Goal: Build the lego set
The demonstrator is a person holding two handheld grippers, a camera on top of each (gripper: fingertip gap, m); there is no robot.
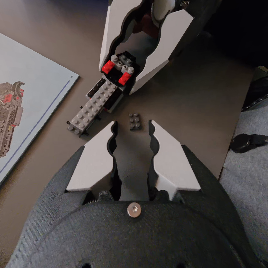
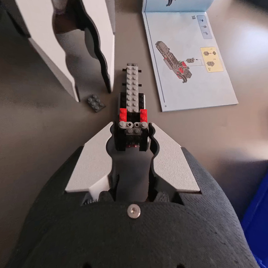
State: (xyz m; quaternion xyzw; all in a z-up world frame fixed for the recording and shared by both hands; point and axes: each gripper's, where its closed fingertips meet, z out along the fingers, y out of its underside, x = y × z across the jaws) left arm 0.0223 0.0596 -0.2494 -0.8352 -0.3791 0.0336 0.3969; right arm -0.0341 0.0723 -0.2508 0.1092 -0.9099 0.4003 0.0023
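Observation:
A long lego model [image 1: 94, 105] of grey, black and red bricks lies on the brown table [image 1: 181, 116]. My right gripper [image 2: 131, 123] is shut on the model's [image 2: 132, 89] black rear end, with both pads against its sides. This gripper also shows in the left wrist view [image 1: 116, 82]. A loose dark grey plate [image 1: 135, 121] lies flat on the table. My left gripper [image 1: 132, 121] is open, with its fingertips on either side of the plate and not touching it. In the right wrist view the left gripper [image 2: 93, 96] hangs just over the plate [image 2: 95, 103], left of the model.
An open instruction booklet [image 1: 29, 87] lies left of the model; in the right wrist view the booklet [image 2: 188, 72] is at the right. The table edge runs along the right, with grey carpet [image 1: 249, 174] and a black round object [image 1: 243, 142] beyond. A blue object [image 2: 258, 210] sits at lower right.

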